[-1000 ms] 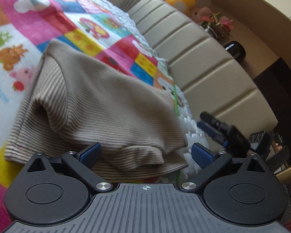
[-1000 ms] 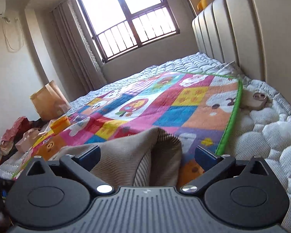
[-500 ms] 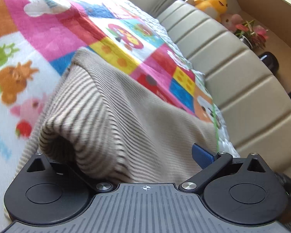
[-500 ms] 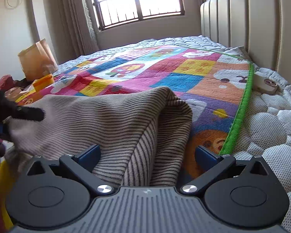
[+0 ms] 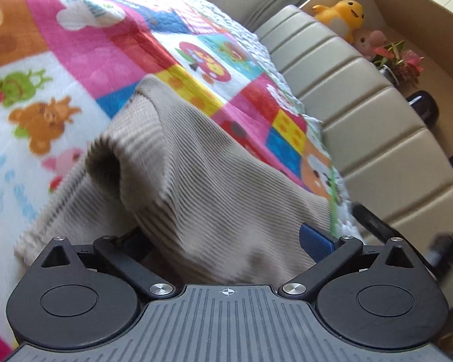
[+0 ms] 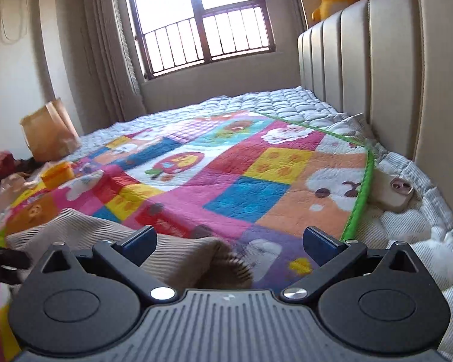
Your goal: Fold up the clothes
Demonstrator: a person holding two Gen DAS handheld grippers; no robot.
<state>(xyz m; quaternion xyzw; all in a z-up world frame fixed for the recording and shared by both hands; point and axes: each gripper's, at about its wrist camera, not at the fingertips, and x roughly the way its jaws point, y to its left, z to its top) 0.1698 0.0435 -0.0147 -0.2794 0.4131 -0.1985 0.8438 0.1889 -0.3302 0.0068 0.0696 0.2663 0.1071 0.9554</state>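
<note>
Loosely bunched, the striped beige garment (image 5: pixel 202 181) lies on the patchwork quilt (image 5: pixel 90 45) covering the bed, draping between the spread fingers of the left claw (image 5: pixel 223 241). Beside it, the right claw (image 6: pixel 229 241) gapes, released, over a fold.

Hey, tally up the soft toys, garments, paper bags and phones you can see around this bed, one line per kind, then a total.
Soft toys: 2, yellow duck plush and pink plush
Garments: 1, striped beige top
Paper bags: 1, brown paper bag
Phones: 1, phone
Total: 5
</note>
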